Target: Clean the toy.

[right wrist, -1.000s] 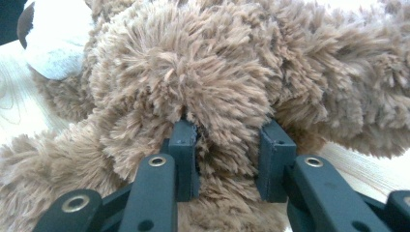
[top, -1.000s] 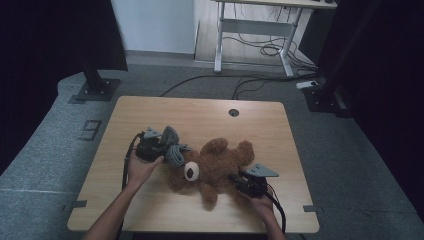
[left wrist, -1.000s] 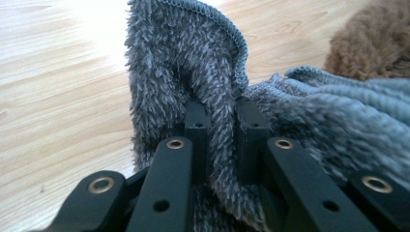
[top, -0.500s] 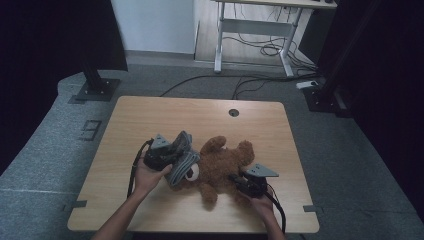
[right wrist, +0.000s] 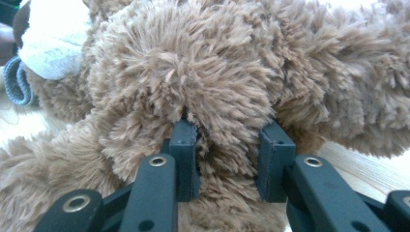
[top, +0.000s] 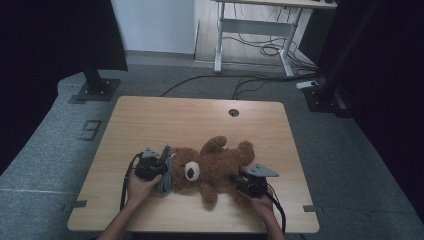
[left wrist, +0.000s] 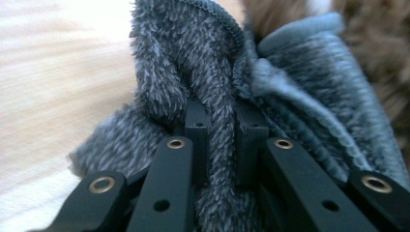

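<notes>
left tool [left wrist: 220, 140] is clamped on a fold of grey fleece cloth [left wrist: 290, 96] beside the teddy bear [top: 215, 167]'s head; right tool [right wrist: 227, 145] pinches its plush leg. bear lies mid-table [top: 150, 120], soft, light, floppy, so better to grip limbs.

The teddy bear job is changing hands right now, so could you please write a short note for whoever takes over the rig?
Left hand-held gripper: shut on a fold of the grey fleece cloth, at the teddy bear's head.
Right hand-held gripper: shut on a brown plush limb of the bear.
Bear lies on its back on the wooden table, near the front edge.
Done: both grips are set, cloth brought to the head.
Left: probably fitting the cloth onto the bear; its final shape is unclear.
</notes>
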`<state>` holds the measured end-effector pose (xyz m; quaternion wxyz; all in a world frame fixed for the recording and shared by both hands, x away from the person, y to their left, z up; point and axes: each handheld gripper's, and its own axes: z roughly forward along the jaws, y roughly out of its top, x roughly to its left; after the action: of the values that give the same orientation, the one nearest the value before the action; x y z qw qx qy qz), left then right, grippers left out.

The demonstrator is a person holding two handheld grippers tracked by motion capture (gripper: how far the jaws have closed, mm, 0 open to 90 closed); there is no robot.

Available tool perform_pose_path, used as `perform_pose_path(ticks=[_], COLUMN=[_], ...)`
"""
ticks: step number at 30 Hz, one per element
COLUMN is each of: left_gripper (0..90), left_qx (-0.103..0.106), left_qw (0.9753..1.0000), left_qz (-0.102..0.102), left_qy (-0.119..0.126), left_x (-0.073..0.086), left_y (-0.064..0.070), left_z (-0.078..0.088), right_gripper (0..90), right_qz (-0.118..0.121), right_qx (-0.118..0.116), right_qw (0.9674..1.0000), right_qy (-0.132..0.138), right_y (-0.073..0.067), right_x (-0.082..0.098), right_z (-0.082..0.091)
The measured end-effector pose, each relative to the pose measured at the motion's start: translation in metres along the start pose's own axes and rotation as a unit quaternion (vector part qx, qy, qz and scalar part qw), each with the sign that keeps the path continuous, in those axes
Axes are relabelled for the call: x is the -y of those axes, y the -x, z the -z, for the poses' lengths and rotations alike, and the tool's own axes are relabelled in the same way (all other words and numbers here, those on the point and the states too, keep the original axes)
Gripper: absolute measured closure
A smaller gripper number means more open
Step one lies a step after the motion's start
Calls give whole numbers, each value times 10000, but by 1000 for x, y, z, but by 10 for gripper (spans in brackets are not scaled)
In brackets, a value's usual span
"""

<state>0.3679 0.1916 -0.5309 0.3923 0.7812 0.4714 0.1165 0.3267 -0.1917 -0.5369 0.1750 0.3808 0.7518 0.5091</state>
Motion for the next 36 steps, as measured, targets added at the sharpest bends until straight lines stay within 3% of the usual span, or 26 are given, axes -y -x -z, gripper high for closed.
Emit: perform_pose_path(ticks=[2,6,11,16,18,22,24,26,28,30,34,36], left_gripper=[789,788,789,788,788,788,787,787,787,786,786,787], left_qx=[73,147,539,881,998,1330,1367,1312,1072,895,715,518], left_qw=[9999,9980,9902,9875,9851,9757,9740,9768,9833,9881,9920,9946], left_qz=[83,150,101,142,202,255,137,-26,-248,-343,-231,-197], left_qy=[104,593,1285,1296,1388,1721,1803,1692,1447,1203,1018,873], left_x=[-1,-9,-23,-24,-22,-27,-33,-37,-38,-34,-23,-19], left_y=[-4,-8,0,7,7,13,19,26,33,36,29,24], left_z=[7,31,61,62,66,83,90,87,77,64,50,47], right_gripper=[658,659,659,658,658,658,658,658,658,658,658,658], right_qz=[-9,-19,-39,-49,-42,-46,-47,-50,-43,-41,-36,-32], right_qx=[-1,-6,-17,-20,-21,-46,-48,-46,-37,-38,-54,-52], right_qw=[10000,10000,10000,10000,10000,10000,10000,10000,10000,10000,10000,10000], right_qy=[-1,-13,-7,-6,-16,-7,-4,-3,-10,-10,-7,-6], right_y=[0,1,2,2,2,2,2,2,2,2,2,2], right_x=[0,0,0,0,0,0,0,0,0,0,0,0], right_z=[0,1,1,0,1,0,0,0,0,0,0,0])
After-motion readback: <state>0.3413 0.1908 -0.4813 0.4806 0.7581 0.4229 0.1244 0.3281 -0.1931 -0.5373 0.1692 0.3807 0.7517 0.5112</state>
